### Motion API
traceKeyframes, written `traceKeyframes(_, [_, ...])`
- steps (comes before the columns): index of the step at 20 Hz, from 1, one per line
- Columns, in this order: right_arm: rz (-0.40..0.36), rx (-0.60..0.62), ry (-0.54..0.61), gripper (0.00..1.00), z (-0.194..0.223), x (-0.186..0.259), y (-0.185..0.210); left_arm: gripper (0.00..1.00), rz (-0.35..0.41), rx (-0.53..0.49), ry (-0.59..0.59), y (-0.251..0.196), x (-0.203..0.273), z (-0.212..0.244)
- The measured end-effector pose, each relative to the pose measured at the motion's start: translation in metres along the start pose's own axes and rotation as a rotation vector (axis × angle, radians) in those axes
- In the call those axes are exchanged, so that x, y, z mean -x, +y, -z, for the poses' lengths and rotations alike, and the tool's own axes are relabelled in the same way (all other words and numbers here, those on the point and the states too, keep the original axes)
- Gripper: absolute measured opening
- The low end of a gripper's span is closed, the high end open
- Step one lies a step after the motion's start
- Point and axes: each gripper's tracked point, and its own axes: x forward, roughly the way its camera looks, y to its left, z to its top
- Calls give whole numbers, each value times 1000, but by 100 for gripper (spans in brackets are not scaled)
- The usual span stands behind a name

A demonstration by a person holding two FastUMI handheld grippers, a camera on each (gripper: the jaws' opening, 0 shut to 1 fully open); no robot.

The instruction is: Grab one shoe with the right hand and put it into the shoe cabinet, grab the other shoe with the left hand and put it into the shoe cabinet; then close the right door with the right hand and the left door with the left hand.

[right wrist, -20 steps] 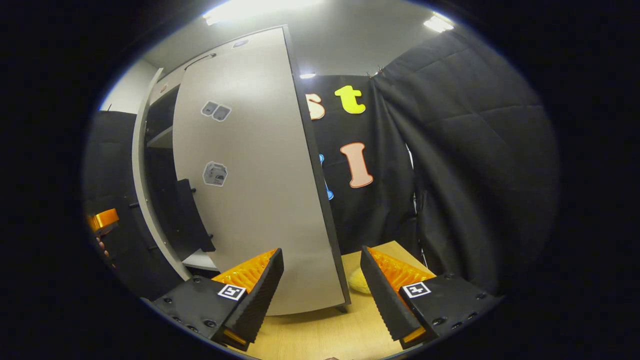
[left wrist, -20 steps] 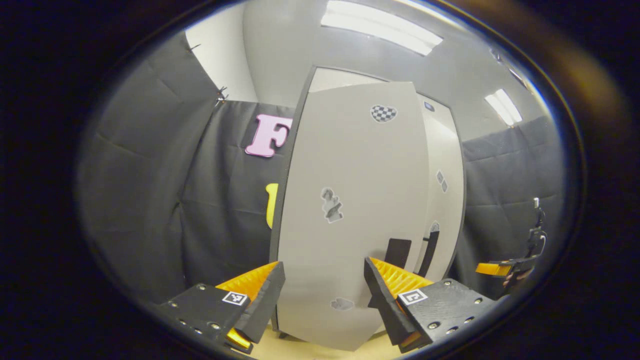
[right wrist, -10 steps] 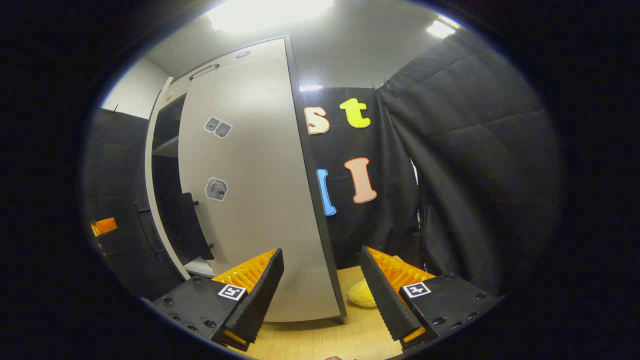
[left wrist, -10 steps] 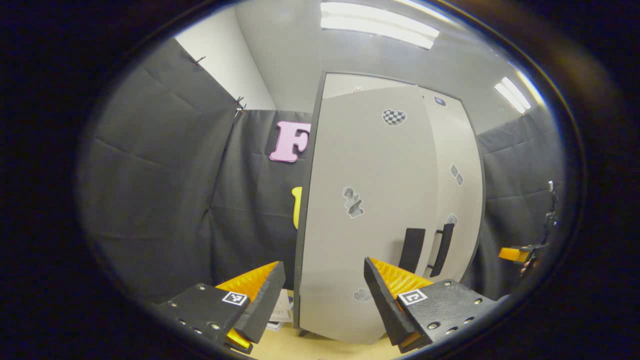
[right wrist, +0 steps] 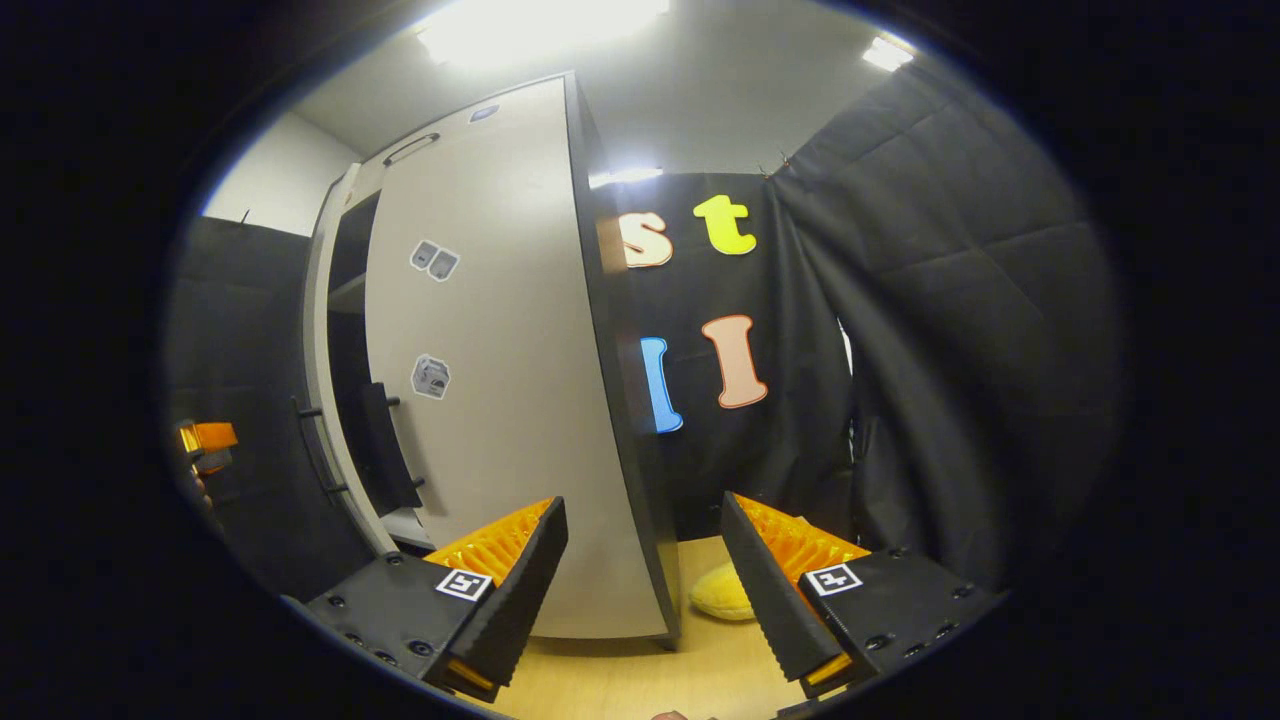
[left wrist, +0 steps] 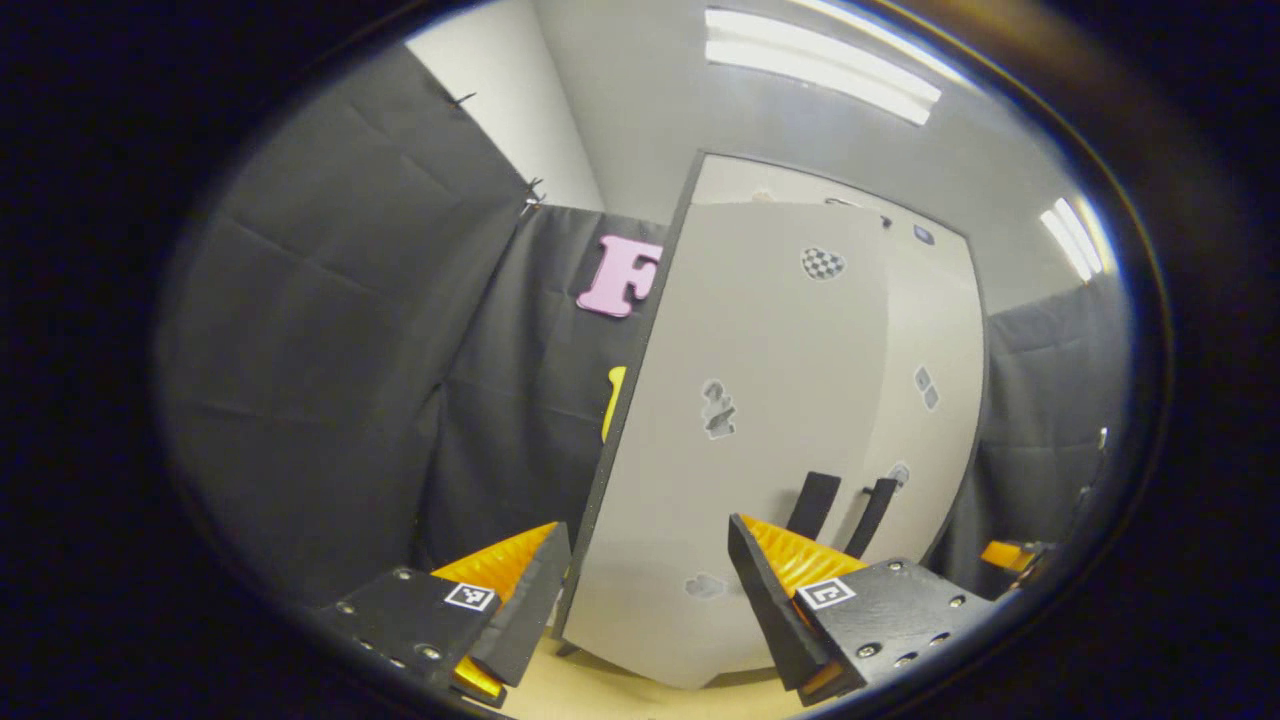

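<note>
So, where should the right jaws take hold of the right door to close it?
Grip the right door by its black vertical handle, coming from the front. The bar stands off the panel on pegs, leaving room for a jaw behind it. Alternatively, push the flat face.

A recording booth: black cloth walls [left wrist: 330, 330], strip ceiling lights [left wrist: 820, 65].

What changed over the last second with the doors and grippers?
The right door swung further toward closed, narrowing the dark opening beside it. The left door also closed in toward the right one. Both grippers, left and right, stayed open, gripping nothing.
</note>
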Motion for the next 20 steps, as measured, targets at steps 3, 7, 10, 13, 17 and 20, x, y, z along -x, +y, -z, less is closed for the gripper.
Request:
traceKeyframes(3, [23,53,3,98,14,19,-34,93,-15,16,13,-11,2,3])
traceKeyframes(7, [110,97,37,98,29,28,-76,93,-45,-35,13,-28,0,12])
traceKeyframes(10, [132,70,36,98,30,24,-77,97,-70,-69,28,-33,-1,24])
traceKeyframes(13, [81,34,23,98,28,15,-53,93,-86,-83,77,-42,-8,40])
traceKeyframes(17, [3,55,19,98,22,10,-14,98,-51,-140,58,-45,-14,40])
traceKeyframes(20, [-11,83,9,98,13,14,5,94,-34,-195,65,-44,-19,47])
